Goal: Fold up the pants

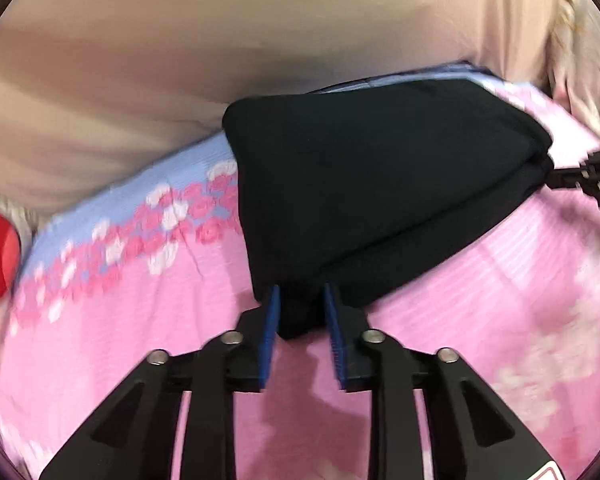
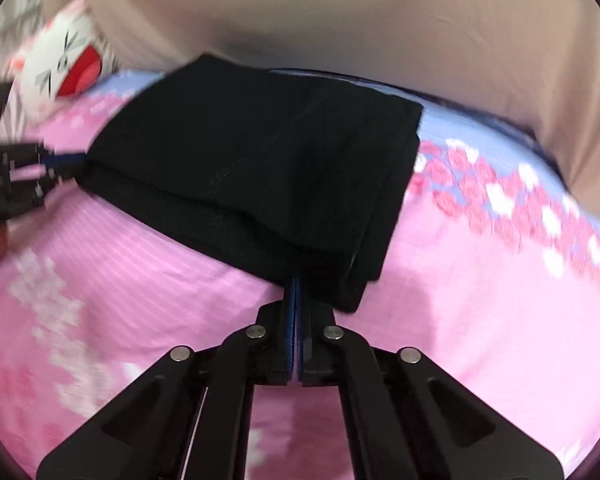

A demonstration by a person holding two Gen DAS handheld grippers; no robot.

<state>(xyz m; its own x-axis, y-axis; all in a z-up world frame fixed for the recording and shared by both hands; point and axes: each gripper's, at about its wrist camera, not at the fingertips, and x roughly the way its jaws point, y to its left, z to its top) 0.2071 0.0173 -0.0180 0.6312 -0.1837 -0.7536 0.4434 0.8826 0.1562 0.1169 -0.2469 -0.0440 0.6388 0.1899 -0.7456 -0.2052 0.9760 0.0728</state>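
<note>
The black pants [image 1: 372,184] lie folded in a thick stack on the pink bedspread [image 1: 120,340]; they also show in the right wrist view [image 2: 260,176]. My left gripper [image 1: 302,300] has its blue pads apart around the near corner of the stack, with a bunch of black cloth between them. My right gripper [image 2: 296,288] is shut, its pads pressed together on the near edge of the pants. The right gripper shows at the right edge of the left wrist view [image 1: 588,180], and the left gripper at the left edge of the right wrist view [image 2: 28,176].
The bedspread turns light blue with pink and white flowers [image 2: 500,188] at the far side. A beige curtain or sheet [image 1: 180,60] hangs behind. A white plush toy with a red mouth [image 2: 64,64] sits at the far edge.
</note>
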